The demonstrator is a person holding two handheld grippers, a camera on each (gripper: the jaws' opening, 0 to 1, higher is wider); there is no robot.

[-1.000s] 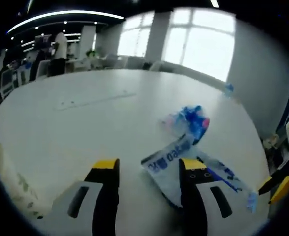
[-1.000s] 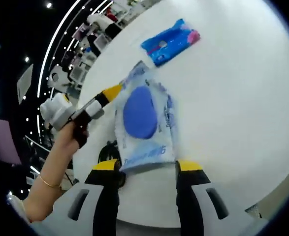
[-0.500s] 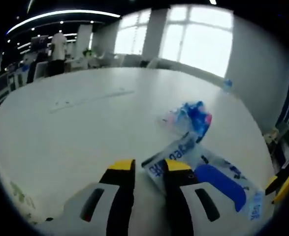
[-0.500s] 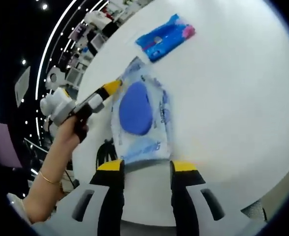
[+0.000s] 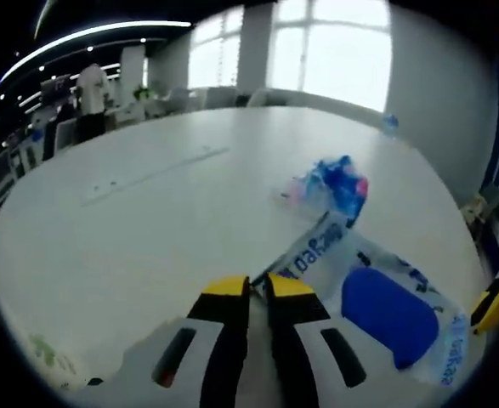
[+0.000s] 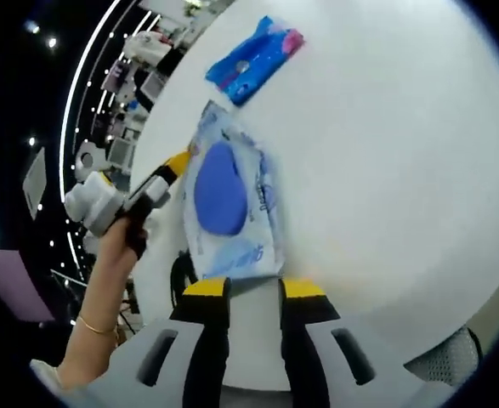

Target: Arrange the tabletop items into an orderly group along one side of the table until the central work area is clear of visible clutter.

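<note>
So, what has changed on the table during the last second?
Both tongs have closed: the left tongs on one edge of the wipes pack, the right tongs at the opposite edge. The small blue packet and the white table stayed as they were.

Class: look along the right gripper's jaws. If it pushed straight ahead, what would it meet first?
Most likely the near edge of the wipes pack, lying just beyond the right gripper. Whether the tips already touch it is unclear.

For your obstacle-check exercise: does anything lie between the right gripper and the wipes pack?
Nothing visible does. The right gripper sits at the near edge of the wipes pack, its jaws nearly closed there. The blue packet lies beyond the pack.
</note>
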